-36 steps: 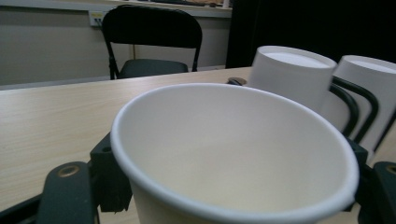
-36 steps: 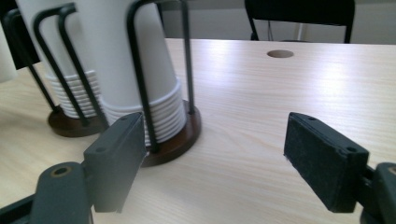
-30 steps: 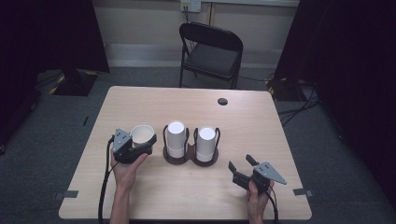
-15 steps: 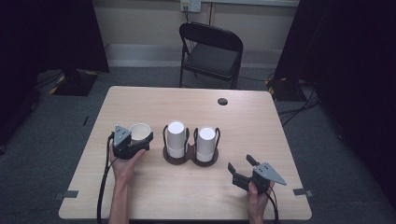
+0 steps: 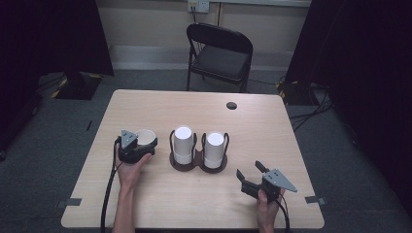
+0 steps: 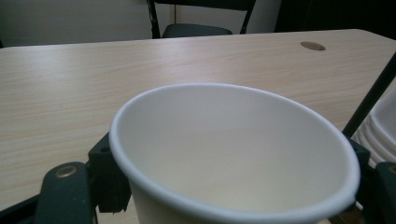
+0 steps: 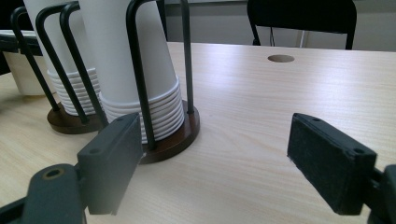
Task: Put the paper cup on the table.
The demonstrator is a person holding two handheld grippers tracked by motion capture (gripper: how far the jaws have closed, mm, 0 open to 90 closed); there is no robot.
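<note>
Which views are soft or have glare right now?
Left gripper view: the paper cup up close is soft, with a bright sheen on the table. Right gripper view: near tongs blurred, cup stacks sharper. High view: even light, dark surroundings.

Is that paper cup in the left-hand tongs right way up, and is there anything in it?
The cup is upright, mouth up, and empty: its inside is bare white. The left tongs clamp it.

We counted one table (image 5: 194, 204); one folding chair (image 5: 221, 51) | two grippers: left gripper (image 5: 132, 145); right gripper (image 5: 252, 175) | one loose paper cup (image 5: 145, 137); two stacks of inverted cups: left stack (image 5: 183, 144); right stack (image 5: 214, 149) | one double wire cup holder (image 5: 197, 165); one table hole (image 5: 231, 105)
</note>
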